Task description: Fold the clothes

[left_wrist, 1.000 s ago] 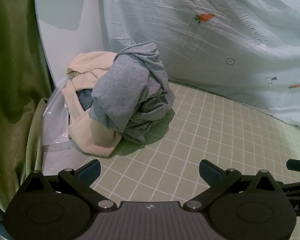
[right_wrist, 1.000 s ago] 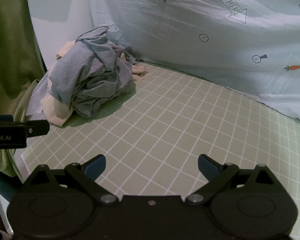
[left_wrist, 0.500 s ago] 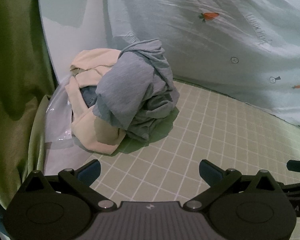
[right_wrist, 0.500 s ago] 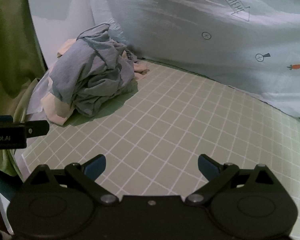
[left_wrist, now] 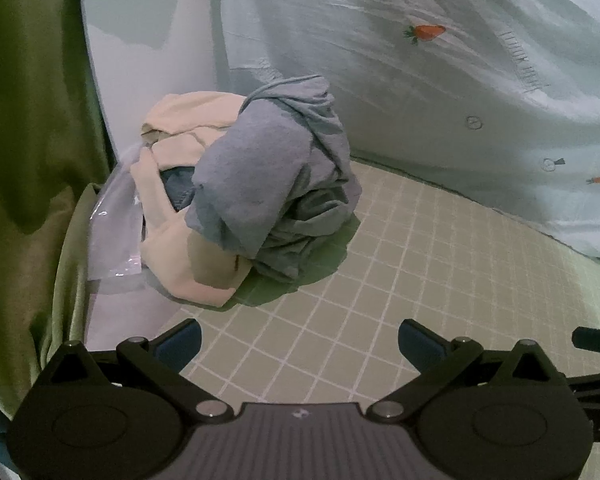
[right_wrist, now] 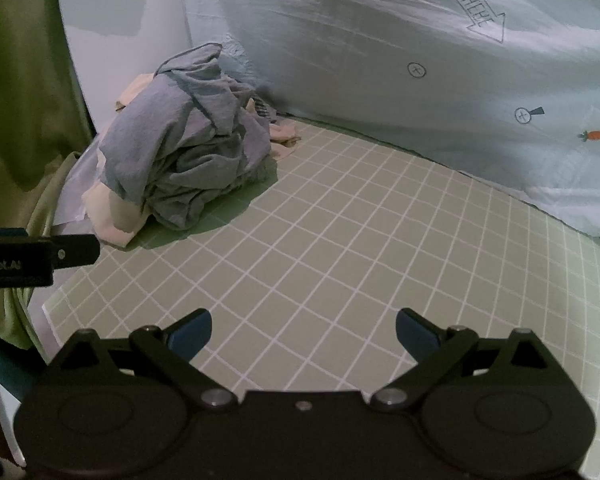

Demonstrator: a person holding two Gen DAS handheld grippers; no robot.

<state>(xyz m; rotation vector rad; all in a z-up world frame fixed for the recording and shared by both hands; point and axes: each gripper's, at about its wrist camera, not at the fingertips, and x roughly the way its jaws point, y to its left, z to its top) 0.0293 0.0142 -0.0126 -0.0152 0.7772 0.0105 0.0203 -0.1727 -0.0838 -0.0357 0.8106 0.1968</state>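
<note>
At the far left edge of your tabletop a green curtain (left_wrist: 28, 128) hangs down, with a clear plastic bag (left_wrist: 114, 236) lying just beside it. Next comes the clothes pile in the tabletop's far left corner: a cream garment (left_wrist: 180, 128) underneath, a bit of blue denim (left_wrist: 178, 188) tucked inside, and a crumpled grey garment (left_wrist: 268, 184) heaped on top, all resting on the green grid mat (right_wrist: 340, 240). Your left hand-held gripper (left_wrist: 299, 342) hovers near the pile with its jaws wide and empty. Your right hand-held gripper (right_wrist: 303, 332) is likewise spread wide, holding nothing, over bare mat. A pale blue carrot-print sheet (right_wrist: 420, 60) drapes along the far edge
</note>
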